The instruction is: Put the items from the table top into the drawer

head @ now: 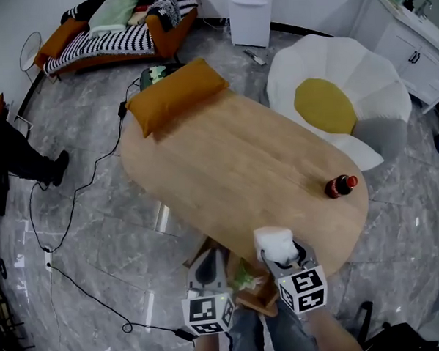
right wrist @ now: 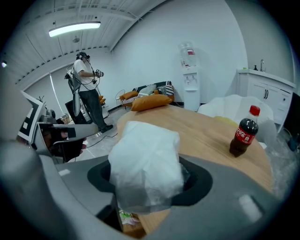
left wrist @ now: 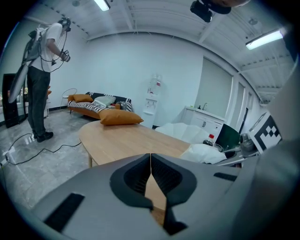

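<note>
Bag: one, white, clamped in right gripper at the table's near edge; long axis sticks up out of the jaws.
Bottle: one, upright on table, cap up.
Left gripper: jaws closed, empty.
Drawer: one, open, between grippers.
Pillow: one, far end.

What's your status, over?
Right tool shut on white packet, at table edge by open drawer. Left tool shut, empty. Cola bottle waits on table. Nothing in the way.
</note>
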Motion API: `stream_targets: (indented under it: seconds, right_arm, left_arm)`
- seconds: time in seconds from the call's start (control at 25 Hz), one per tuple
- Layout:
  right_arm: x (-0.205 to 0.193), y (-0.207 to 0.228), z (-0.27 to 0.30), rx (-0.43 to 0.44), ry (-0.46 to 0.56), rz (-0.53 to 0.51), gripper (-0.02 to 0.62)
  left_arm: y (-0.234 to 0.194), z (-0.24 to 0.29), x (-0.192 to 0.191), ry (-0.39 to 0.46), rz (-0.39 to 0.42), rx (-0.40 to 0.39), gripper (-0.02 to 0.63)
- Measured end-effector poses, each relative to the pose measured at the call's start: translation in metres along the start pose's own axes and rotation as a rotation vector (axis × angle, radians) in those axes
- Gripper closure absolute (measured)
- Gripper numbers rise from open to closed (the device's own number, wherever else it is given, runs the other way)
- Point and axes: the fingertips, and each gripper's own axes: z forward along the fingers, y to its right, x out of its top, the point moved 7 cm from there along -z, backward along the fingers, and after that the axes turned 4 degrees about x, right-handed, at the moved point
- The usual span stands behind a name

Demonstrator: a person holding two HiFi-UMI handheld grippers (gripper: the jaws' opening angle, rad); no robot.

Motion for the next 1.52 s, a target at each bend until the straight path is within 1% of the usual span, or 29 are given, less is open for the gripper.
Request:
stream_targets:
  seconds: [0.12, 0.36, 0.6, 0.72, 1.0, 1.16, 1.32, 1.44, 1.52]
  right_arm:
    - [-0.01, -0.017, -0.002, -0.005, 0.001, 0.014, 0.317]
    - [-0.031, -0.044, -0.004, -0.03, 0.001, 0.043, 0.316]
    - [-0.051, -0.057, -0.003, -0.039, -0.014, 0.058, 0.316]
    - [-0.063, -0.064, -0.003, -0.039, -0.035, 0.054, 0.316]
    - [-0.095, -0.074, 0.004, -0.038, -0.087, 0.081, 0.316]
    - [-0.113, -0.078, 0.011, -0.027, -0.119, 0.095, 0.316]
    - [-0.127, -0.082, 0.019, -0.006, -0.156, 0.077, 0.316]
    - [-0.137, -0.084, 0.023, -0.01, -0.175, 0.086, 0.316]
    - [-0.143, -0.086, 0.027, -0.011, -0.193, 0.073, 0.316]
  left_arm:
    - [-0.01, -0.007, -0.004, -0.014, 0.028, -0.012, 0.595]
    - [-0.024, -0.025, -0.021, -0.03, 0.024, -0.045, 0.597]
    - [-0.028, -0.036, -0.041, -0.051, 0.022, -0.073, 0.595]
    - [-0.028, -0.041, -0.047, -0.052, 0.013, -0.08, 0.597]
    - [-0.027, -0.045, -0.064, -0.066, 0.003, -0.091, 0.597]
    - [-0.024, -0.043, -0.079, -0.101, 0.014, -0.111, 0.597]
    - [-0.022, -0.041, -0.09, -0.124, 0.021, -0.121, 0.597]
    - [-0.021, -0.039, -0.095, -0.127, 0.017, -0.125, 0.597]
    - [-0.021, -0.035, -0.098, -0.13, 0.011, -0.13, 0.597]
